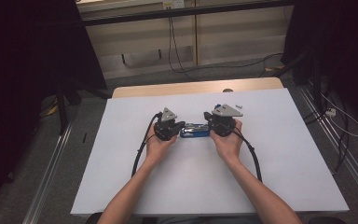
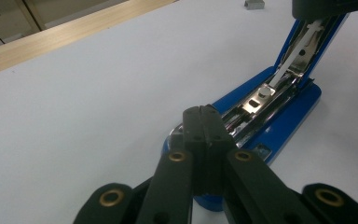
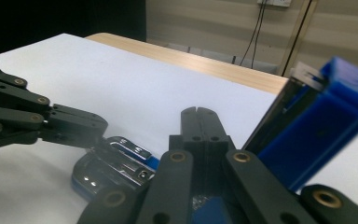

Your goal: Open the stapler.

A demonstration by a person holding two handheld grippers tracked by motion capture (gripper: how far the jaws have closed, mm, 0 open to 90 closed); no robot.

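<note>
Forearms come in from the bottom of the high view, each hand holding a set of tongs; left tongs (image 1: 182, 125) and right tongs (image 1: 207, 125) face each other across a blue stapler (image 1: 195, 130) lying on the white surface (image 1: 279, 154), roughly mid-surface, between the two hands; left tongs jaws pressed fully together, nothing between them, tips sitting over the near end of the stapler base in the left gripper view (image 2: 204, 122); stapler (image 2: 279, 100) is hinged open there, blue top arm tilted up and away, metal staple channel exposed along the base; right tongs (image 3: 199, 122) jaws also closed flat on each other, empty, resting just beside the raised blue top arm (image 3: 324, 121); whether they touch it cannot be told; left tongs (image 3: 86, 128) show at left in that view, tip at the stapler's chrome front end; small grey item (image 2: 255, 4) lies well apart on the far surface; wooden edge (image 1: 168, 88) beyond the white sheet; cables trail back from both tongs.
</note>
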